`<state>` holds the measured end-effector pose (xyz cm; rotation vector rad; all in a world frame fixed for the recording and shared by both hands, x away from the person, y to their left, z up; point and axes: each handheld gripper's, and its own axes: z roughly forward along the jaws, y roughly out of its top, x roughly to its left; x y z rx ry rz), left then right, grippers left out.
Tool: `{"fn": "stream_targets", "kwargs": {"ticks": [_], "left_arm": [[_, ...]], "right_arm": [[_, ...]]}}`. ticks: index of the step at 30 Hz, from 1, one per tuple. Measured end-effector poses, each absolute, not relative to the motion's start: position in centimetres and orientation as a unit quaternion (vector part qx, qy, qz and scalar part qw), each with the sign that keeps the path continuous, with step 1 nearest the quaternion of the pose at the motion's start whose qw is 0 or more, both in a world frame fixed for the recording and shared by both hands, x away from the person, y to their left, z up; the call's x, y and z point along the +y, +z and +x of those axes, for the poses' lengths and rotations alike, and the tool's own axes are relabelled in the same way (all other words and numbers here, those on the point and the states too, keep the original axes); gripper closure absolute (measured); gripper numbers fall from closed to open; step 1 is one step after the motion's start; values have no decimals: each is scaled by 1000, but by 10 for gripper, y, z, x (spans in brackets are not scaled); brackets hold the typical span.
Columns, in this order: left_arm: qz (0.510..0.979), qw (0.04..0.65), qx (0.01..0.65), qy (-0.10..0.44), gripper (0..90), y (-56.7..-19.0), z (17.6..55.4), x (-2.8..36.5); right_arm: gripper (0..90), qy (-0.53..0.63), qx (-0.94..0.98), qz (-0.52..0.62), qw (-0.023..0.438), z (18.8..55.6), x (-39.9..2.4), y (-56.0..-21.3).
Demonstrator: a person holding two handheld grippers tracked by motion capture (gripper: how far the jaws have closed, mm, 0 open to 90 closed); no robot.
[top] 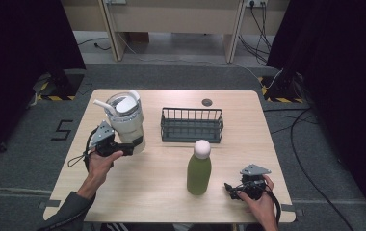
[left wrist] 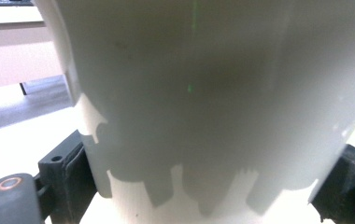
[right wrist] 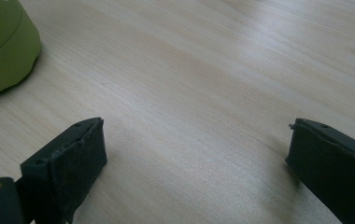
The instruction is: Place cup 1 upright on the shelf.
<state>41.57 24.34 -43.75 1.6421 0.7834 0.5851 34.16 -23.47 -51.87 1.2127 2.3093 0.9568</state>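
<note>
Left gripper (top: 127,148), jaws closed around the lower body of a white lidded tumbler (top: 127,122) with straw, standing left of the wire basket (top: 191,124). Right gripper (top: 232,189), jaws spread wide and empty, low over the table (top: 162,178) just right of the green bottle (top: 199,171), itself in front of the basket.

We see open table (top: 157,192) across the near middle, broken by the green bottle (top: 199,169) standing upright between the two sides. The wire basket (top: 191,124) blocks the far centre, with the white tumbler (top: 125,122) well to its left. Bare wood lies between the right hand-held gripper (top: 236,188) and the bottle.
</note>
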Motion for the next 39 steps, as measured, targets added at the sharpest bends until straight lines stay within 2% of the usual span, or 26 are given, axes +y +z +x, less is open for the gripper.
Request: {"fn": "stream_targets", "kwargs": {"ticks": [24, 26, 32, 33, 37, 39], "left_arm": [[716, 585, 309, 224, 106, -411, 445, 204], [724, 576, 293, 241, 106, -406, 451, 201], [724, 581, 286, 237, 106, -400, 459, 189], [719, 587, 300, 219, 106, -400, 458, 185], [728, 581, 275, 237, 106, -395, 467, 178], [724, 588, 290, 216, 107, -395, 466, 171]], "right_arm": [[49, 338, 818, 429, 180, 342, -235, -518], [48, 338, 819, 427, 180, 342, -235, -519], [48, 338, 819, 427, 180, 342, -235, -519], [48, 338, 819, 427, 180, 342, -235, -519], [47, 338, 819, 427, 180, 342, -235, -519], [48, 338, 819, 427, 179, 342, -235, -518]]}}
